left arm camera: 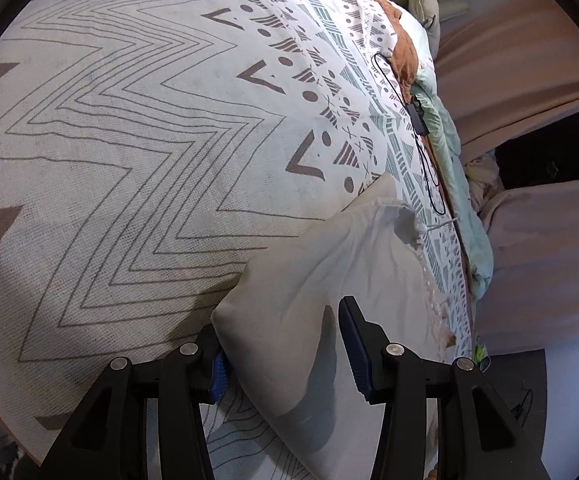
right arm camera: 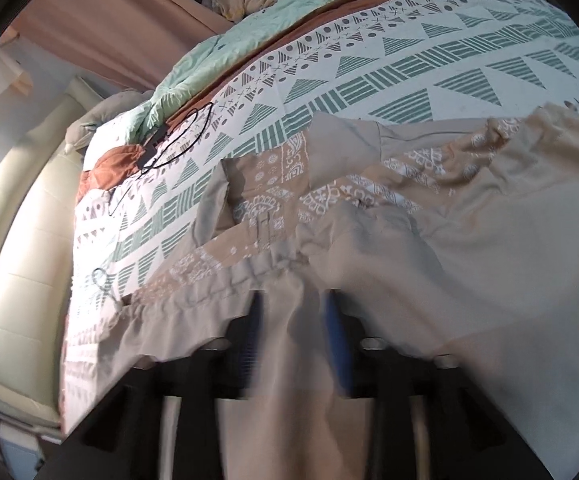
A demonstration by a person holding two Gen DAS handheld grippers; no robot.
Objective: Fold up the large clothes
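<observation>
Beige garment (right arm camera: 469, 240) lies spread on the patterned bedspread (right arm camera: 409, 72). Your right gripper (right arm camera: 295, 344) has its jaws apart, fabric loose between them. Left gripper (left arm camera: 281, 344) is also parted around a corner, not pinching. Close both fully on the hem before lifting.

Right wrist view: the right gripper (right arm camera: 295, 344) is motion-blurred, its fingers (right arm camera: 339, 344) smeared; the beige garment (right arm camera: 489, 280) drapes over and hides their bases. Contact of pads with cloth cannot be determined. Left wrist view: the beige cloth's (left arm camera: 329, 280) lower end is cut off by the frame edge.
</observation>
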